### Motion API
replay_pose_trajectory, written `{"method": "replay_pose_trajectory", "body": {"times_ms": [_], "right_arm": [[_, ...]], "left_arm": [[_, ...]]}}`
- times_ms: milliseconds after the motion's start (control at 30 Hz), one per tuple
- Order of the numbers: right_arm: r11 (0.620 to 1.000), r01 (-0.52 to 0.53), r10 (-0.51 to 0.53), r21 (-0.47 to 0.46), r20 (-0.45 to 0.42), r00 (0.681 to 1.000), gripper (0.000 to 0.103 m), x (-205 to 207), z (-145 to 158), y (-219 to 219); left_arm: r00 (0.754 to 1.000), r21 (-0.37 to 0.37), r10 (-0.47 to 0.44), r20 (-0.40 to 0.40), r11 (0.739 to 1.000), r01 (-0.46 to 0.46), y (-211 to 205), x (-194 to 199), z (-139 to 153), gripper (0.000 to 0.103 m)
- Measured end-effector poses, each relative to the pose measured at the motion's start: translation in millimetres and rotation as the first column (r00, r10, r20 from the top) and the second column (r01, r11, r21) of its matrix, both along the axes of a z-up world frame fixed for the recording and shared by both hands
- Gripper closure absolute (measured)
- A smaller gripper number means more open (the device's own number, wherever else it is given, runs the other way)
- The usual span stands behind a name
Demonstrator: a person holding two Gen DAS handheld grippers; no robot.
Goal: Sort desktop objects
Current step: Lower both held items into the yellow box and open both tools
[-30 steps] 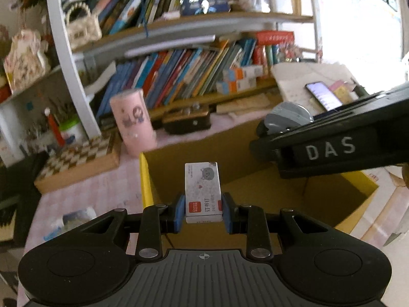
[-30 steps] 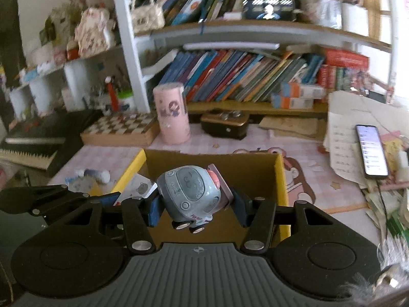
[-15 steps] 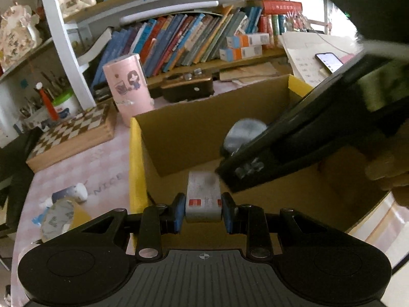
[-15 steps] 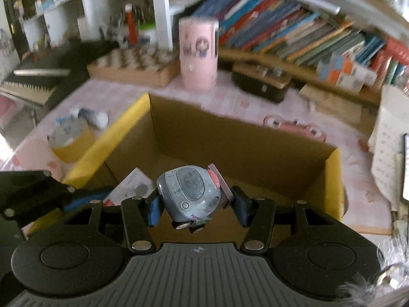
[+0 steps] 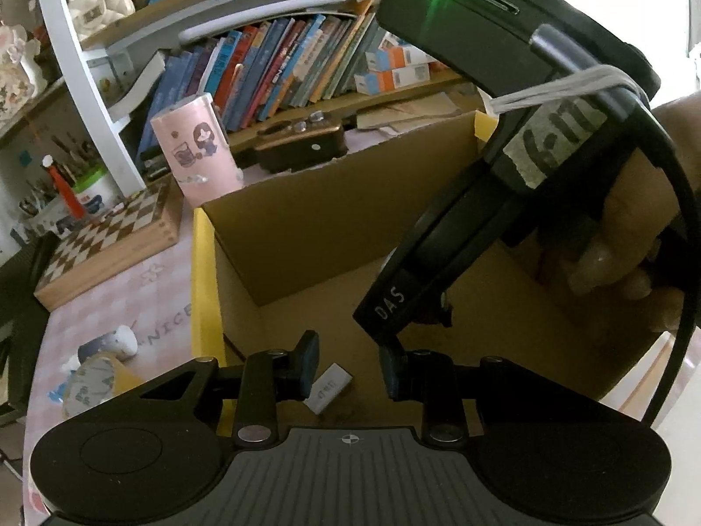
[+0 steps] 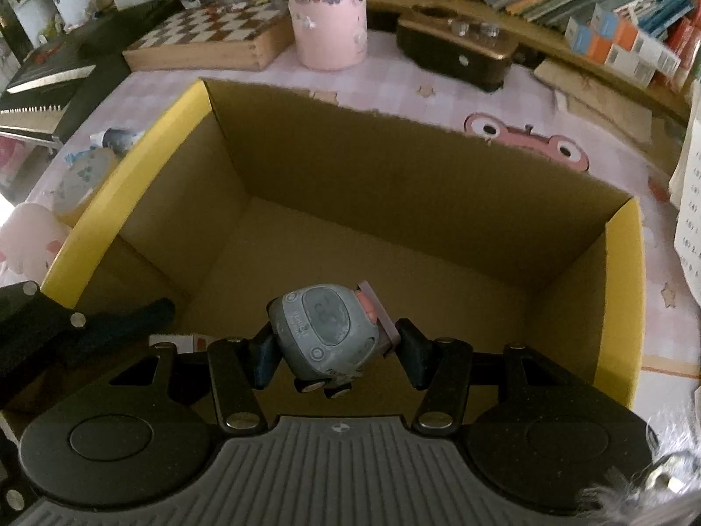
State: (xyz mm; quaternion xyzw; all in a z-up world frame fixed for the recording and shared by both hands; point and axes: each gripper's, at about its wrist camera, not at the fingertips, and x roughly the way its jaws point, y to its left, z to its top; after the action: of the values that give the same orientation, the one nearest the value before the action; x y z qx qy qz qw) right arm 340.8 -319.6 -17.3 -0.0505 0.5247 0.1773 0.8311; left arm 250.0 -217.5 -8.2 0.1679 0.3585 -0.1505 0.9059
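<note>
Left wrist view: the left gripper (image 5: 348, 366) now has its jaws opening, the blue pads apart. The small white staple box with a red label (image 5: 328, 388), clamped upright between them a second ago, has dropped free and lies tilted on the floor of the brown cardboard box with yellow rims (image 5: 203, 271), nearer the left pad. The right gripper's black body, held by a hand (image 5: 626, 236), has come down into the box.

Right wrist view: the right gripper (image 6: 335, 353) still clamps the grey rounded toy car with pink trim (image 6: 326, 328), pads pressing its sides. It now hangs inside the box (image 6: 622, 298), above the floor, where earlier it was above the rim.
</note>
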Motion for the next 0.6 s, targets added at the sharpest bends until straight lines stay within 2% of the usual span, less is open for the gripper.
{"method": "replay_pose_trajectory", "body": {"times_ms": [133, 200, 300, 400, 500, 600], "right_arm": [[1.0, 0.016, -0.017, 0.027, 0.048, 0.999, 0.035, -6, 7, -4], [0.999, 0.012, -0.014, 0.029, 0.094, 0.995, 0.034, -10, 12, -4], [0.998, 0.028, -0.035, 0.054, 0.138, 0.99, 0.034, -17, 21, -7], [0.985, 0.108, -0.131, 0.134, 0.173, 0.976, 0.034, -28, 33, -17], [0.964, 0.167, -0.215, 0.206, 0.238, 0.947, 0.034, -45, 47, -26], [0.959, 0.178, -0.247, 0.222, 0.338, 0.908, 0.034, -68, 64, -30]], "left_arm": [[1.0, -0.017, 0.004, 0.03, 1.0, -0.003, 3, -8, 5, 0.07], [0.999, -0.027, 0.007, 0.045, 1.0, -0.006, 4, -10, 9, 0.069], [0.996, -0.043, 0.022, 0.086, 0.999, -0.018, 8, -16, 17, 0.056], [0.99, -0.052, 0.064, 0.123, 0.997, -0.058, 13, -25, 27, 0.027], [0.982, -0.098, 0.11, 0.152, 0.991, -0.095, 26, -39, 39, 0.023], [0.972, -0.131, 0.153, 0.176, 0.983, -0.131, 39, -51, 48, 0.019]]}}
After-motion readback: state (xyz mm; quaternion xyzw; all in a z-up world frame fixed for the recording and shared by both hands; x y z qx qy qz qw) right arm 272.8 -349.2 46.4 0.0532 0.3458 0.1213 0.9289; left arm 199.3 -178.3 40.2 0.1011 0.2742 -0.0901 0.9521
